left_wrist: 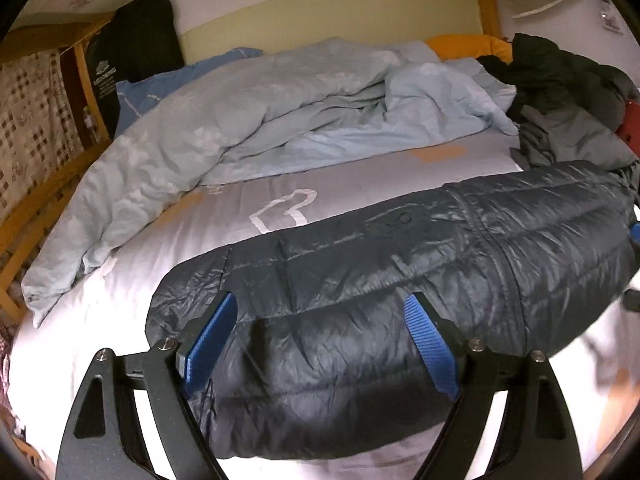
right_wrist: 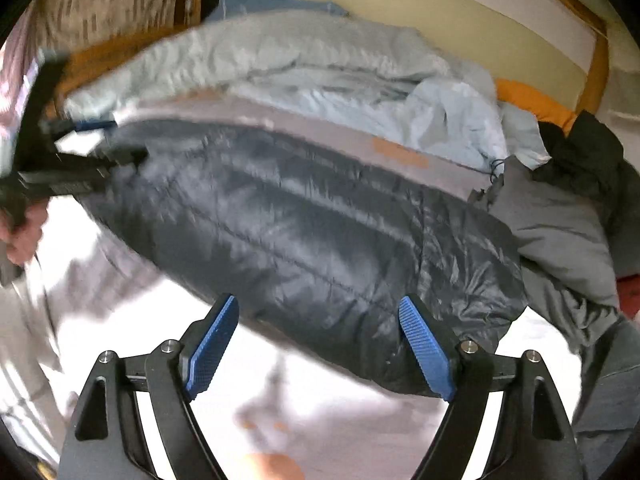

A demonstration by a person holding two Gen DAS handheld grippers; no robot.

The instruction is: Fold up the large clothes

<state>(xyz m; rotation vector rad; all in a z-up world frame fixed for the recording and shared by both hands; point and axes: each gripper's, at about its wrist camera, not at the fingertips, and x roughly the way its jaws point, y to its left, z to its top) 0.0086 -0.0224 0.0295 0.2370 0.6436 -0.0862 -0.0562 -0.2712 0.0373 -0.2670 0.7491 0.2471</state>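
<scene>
1. Along the near edge of the bed (left_wrist: 132, 248), lying folded: dark quilted down jacket (left_wrist: 400, 264), long axis parallel to that edge, ends pointing to the bed's two sides.
2. Above its left end, left gripper (left_wrist: 320, 304), blue pads spread wide, nothing clamped.
3. Over its right end, right gripper (right_wrist: 320, 308), likewise wide apart, gripping nothing.
4. Just beside the jacket's right end: heap of grey and black clothes (left_wrist: 568, 120).
5. Farther back, toward the headboard: crumpled pale blue duvet (left_wrist: 248, 112), well apart from the jacket.
</scene>
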